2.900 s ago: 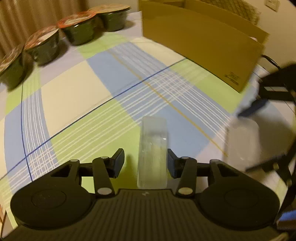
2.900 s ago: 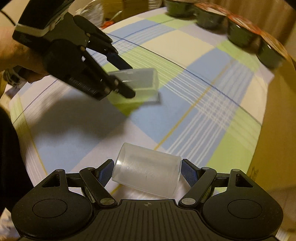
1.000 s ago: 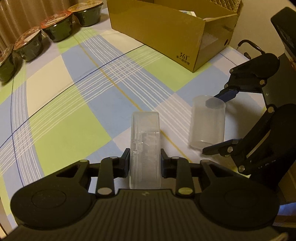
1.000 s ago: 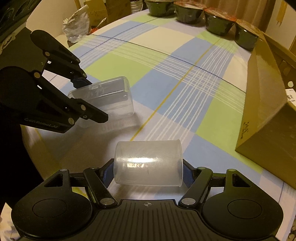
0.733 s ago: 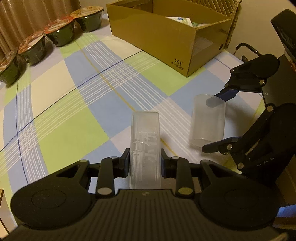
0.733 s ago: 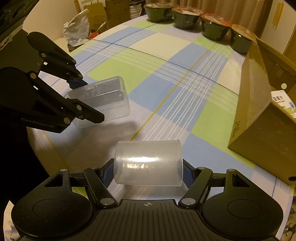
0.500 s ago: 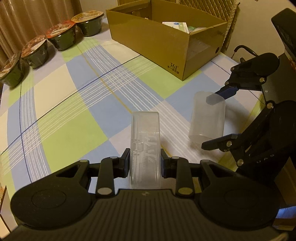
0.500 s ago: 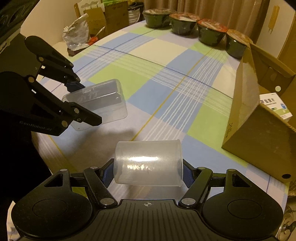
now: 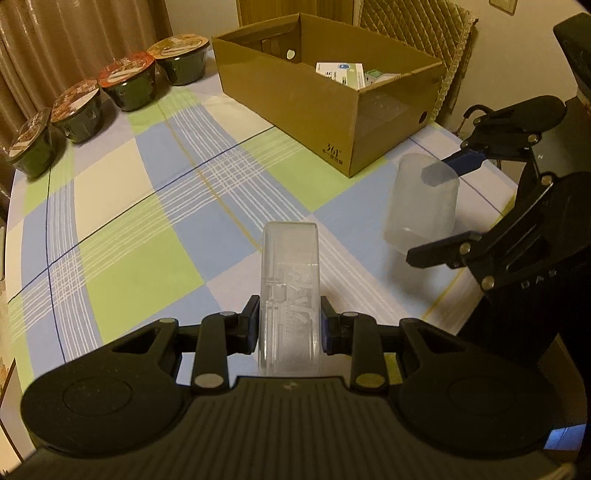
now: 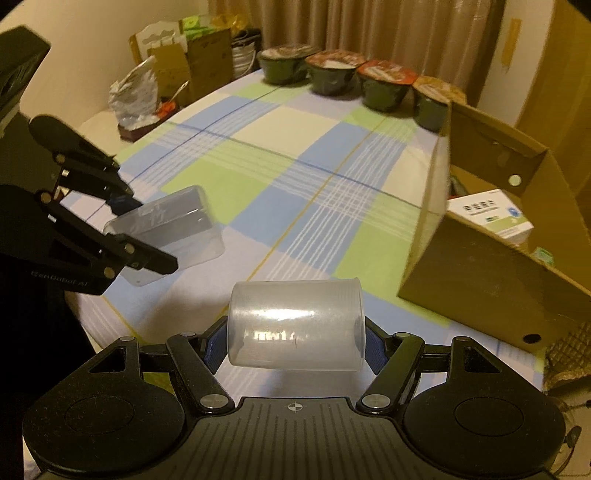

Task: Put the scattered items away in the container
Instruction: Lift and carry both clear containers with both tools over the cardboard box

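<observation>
Left gripper (image 9: 289, 328) is clamped on a clear rectangular plastic box (image 9: 289, 295) – jaws pressed against its two long sides, box standing on edge and pointing forward along the fingers, lifted off the checked tablecloth (image 9: 147, 229). In the right wrist view the same box (image 10: 166, 232) hangs tilted above the near left part of the table, between the black fingers (image 10: 147, 258) of the left gripper

Right gripper (image 10: 295, 343) is closed on a translucent plastic cup (image 10: 295, 325), gripped end to end: one blue pad on the base, one at the open rim, cup lying sideways across the jaws and clear of the cloth. From the left wrist view the cup (image 9: 421, 206) shows rim-up, blue pad (image 9: 465, 160) over the rim, just beside the near corner of the cardboard box (image 9: 317, 92)

Cardboard box sits open-topped on the far right part of the table – the container here. Inside it: a white carton with blue print (image 10: 487, 214) and some other small packs, too small to read. Both held items are outside the box, well short of its opening

Four lidded instant-noodle bowls (image 9: 125, 85) stand in a row along the far left edge of the table, in front of a curtain (image 9: 74, 33). Off the table edge in the right wrist view: a crumpled foil bag (image 10: 136, 96) and some cartons, detail unclear
</observation>
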